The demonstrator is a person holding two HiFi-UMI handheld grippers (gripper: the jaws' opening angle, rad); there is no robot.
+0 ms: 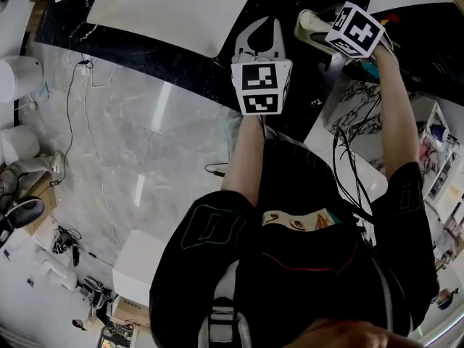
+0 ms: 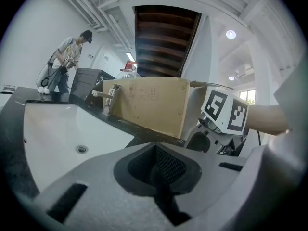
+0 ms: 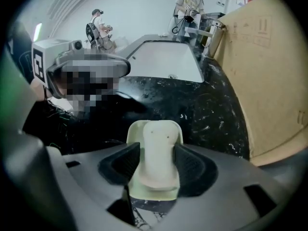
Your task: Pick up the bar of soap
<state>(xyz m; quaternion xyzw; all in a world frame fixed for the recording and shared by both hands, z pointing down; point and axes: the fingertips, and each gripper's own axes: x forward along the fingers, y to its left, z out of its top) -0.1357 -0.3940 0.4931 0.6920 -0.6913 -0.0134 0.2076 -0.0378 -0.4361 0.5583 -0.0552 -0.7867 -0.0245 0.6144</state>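
Soap [image 3: 158, 141] lies lengthwise between the two pads of your right claw [image 3: 155, 170], a cream bar on what looks like a pale green dish [image 3: 154, 192]. That claw stands spread wide. The pads flank the bar's long sides, very close, yet nothing shows them squeezing, so I judge the bar framed rather than gripped. You come at it end-on, which seems sensible, since the pads then face the long flat sides and not the rounded ends. Bar and dish are at the front of the black speckled desk [image 3: 211, 109], right of the sink [image 1: 167, 13] and beside the cardboard box [image 3: 269, 71]. Whether the dish rests on the desk or hangs clear of it, I cannot tell.

Your left claw [image 2: 156, 174] is closed on itself with nothing in it. It hovers over the desk edge by the sink, well apart from the bar. It looks parked there to keep out of the way, as one claw is likely enough for this lift.

Count: one bar, one dish, two claws, each with one marker cube [image 1: 261, 85], one sink with one tap [image 2: 109, 99], one cardboard box. Two people [image 3: 98, 28] stand in the background beyond the sink.
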